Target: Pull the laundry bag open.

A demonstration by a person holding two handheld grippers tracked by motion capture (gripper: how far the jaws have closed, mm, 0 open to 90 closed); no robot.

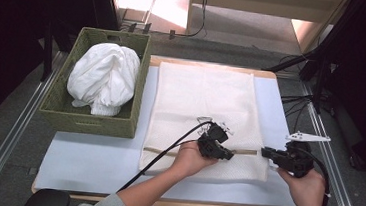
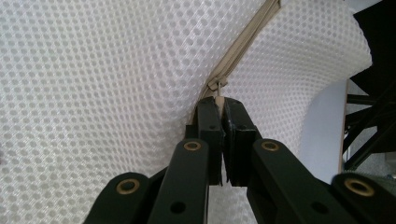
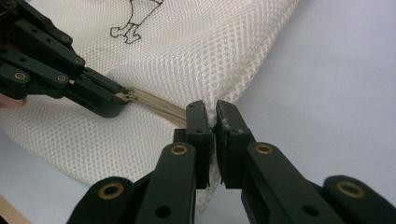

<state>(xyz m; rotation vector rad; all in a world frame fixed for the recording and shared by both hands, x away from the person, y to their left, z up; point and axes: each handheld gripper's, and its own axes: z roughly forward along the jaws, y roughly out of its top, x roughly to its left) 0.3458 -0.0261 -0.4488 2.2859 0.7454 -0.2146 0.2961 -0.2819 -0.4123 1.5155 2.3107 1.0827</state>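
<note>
White mat on the desk [image 1: 90,170] is carrying the mesh bag [image 1: 196,99]. Left gripper [image 2: 219,100] is clamping the zip pull [image 2: 215,86]; right gripper [image 3: 211,119] is pinching the bag's right edge. Risk: pull slipping out, mesh bunching.

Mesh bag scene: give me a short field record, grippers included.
work item: flat white mesh laundry bag with a beige zipper, lying on the pale blue mat
left gripper: shut on the metal zipper pull
right gripper: shut on the bag's edge at the zipper end
zipper state: closed run between the two grippers
bag marking: dark line drawing
beside the bag: green woven basket holding bundled white cloth
support: wooden table
</note>
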